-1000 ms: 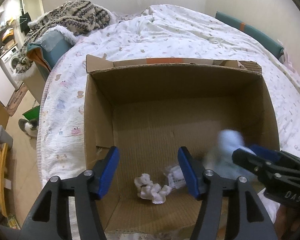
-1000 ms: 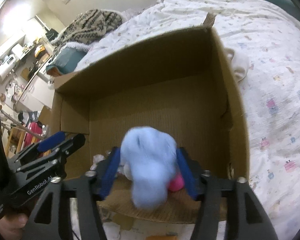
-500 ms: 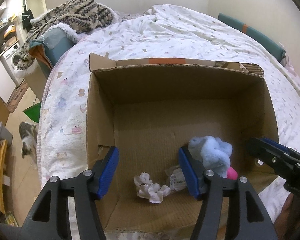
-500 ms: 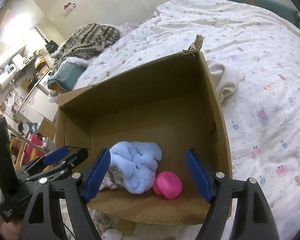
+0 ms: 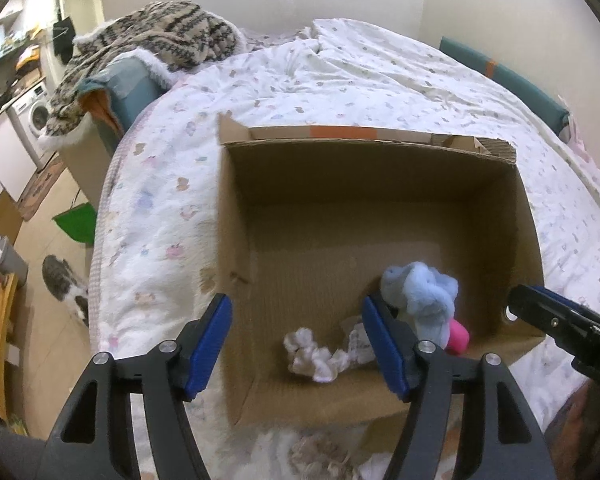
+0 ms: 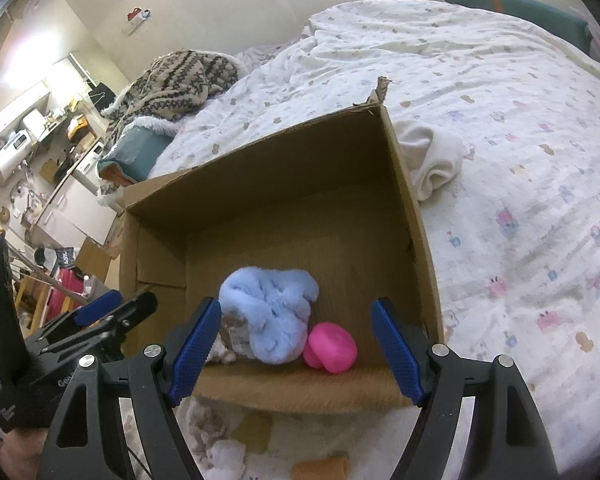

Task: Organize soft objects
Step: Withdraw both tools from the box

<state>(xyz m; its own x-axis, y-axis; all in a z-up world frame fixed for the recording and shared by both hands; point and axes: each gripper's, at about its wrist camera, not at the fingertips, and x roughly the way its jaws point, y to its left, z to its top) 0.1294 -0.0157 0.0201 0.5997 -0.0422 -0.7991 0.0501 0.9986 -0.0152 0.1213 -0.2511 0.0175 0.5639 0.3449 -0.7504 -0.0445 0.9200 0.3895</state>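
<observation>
Wide bed (image 6: pixel 500 128) under a white printed quilt, carrying an open cardboard box (image 5: pixel 236 264) near its front edge. Inside, along the box's near wall: fluffy blue plush (image 6: pixel 270 320) touching a pink ball (image 6: pixel 332 347) toward the right corner, white scrunched cloth (image 5: pixel 314 358) to their left. Left gripper (image 5: pixel 296 342) and right gripper (image 6: pixel 296 348) both spread wide, grasping nothing, above the near rim.

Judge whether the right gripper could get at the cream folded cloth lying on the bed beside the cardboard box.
Probably yes. The right gripper is open and empty, and the cream folded cloth lies uncovered on the quilt outside the cardboard box, past its right wall; nothing blocks that side.
</observation>
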